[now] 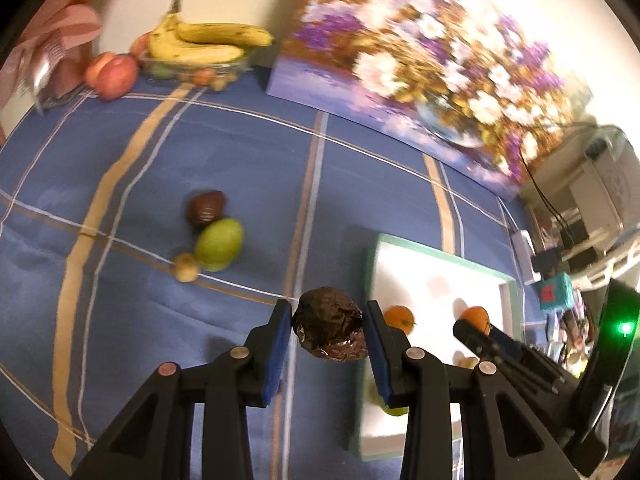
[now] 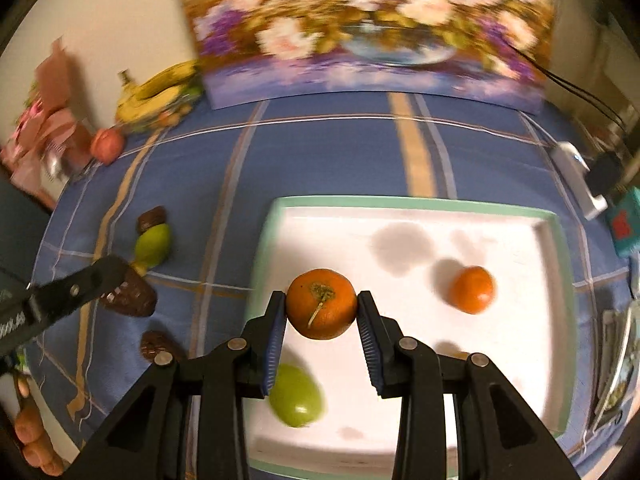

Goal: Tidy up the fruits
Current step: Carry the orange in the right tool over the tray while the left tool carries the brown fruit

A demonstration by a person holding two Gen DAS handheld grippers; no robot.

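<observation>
A blue plaid tablecloth covers the surface, with a floral painting propped against the wall at the back. At far left of the left wrist view a peach lies beside a glass bowl topped with bananas. Mid-cloth, a dark passion fruit, a green pear and a small yellowish fruit are grouped, touching. The left gripper is closed on a wrinkled dark fruit, pinched between both blue pads and held over the cloth just left of the tray edge. To the right, a white tray with a green rim is seen; on it lie a green fruit near the front left and a loose mandarin to the right. The right gripper is clamped on a second mandarin, stem facing the camera, held above the tray.
</observation>
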